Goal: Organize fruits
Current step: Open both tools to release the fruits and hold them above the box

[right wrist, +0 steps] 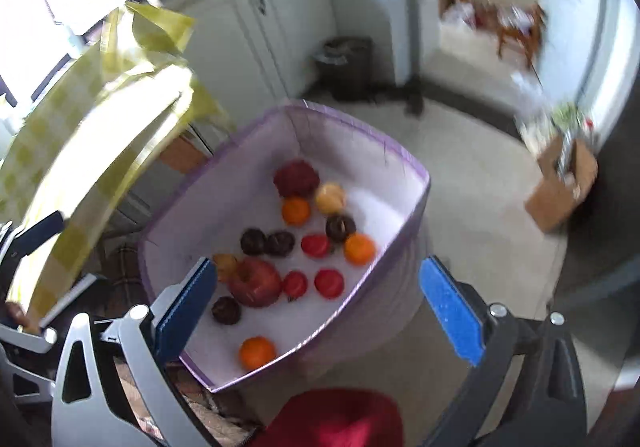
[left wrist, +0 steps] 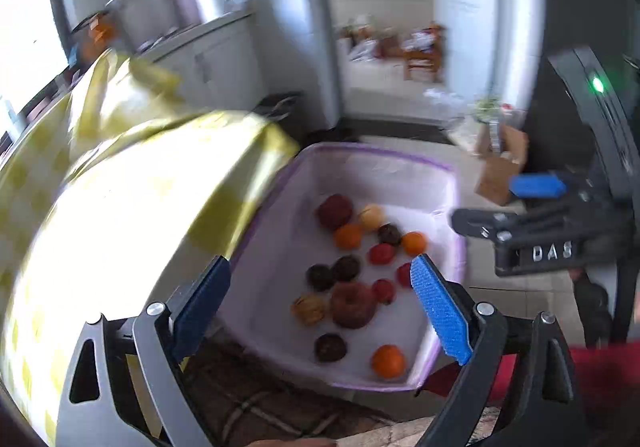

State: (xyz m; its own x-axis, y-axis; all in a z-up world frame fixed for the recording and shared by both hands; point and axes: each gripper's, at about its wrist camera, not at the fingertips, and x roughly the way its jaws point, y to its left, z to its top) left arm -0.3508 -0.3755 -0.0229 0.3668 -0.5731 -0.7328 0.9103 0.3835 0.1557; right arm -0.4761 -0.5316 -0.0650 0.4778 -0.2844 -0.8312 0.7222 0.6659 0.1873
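Blurring hides table (left wrist: 120, 207) detail; basket (right wrist: 400, 167) fruits (right wrist: 256, 281) stay discernible.

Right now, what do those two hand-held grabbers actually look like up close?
Each is a two-finger tool. The left gripper has flat blue ridged pads on one silver and one black cut-out arm, fixed with round bolts. The right gripper matches it: blue pads, one silver arm, one black. Seen from the left camera, its black body bears raised "DAS" lettering and a green light.

Empty, wide-apart left tongs (left wrist: 324, 307) above fruit-filled lilac basket (left wrist: 400, 163) beside yellow tablecloth (left wrist: 140, 187).
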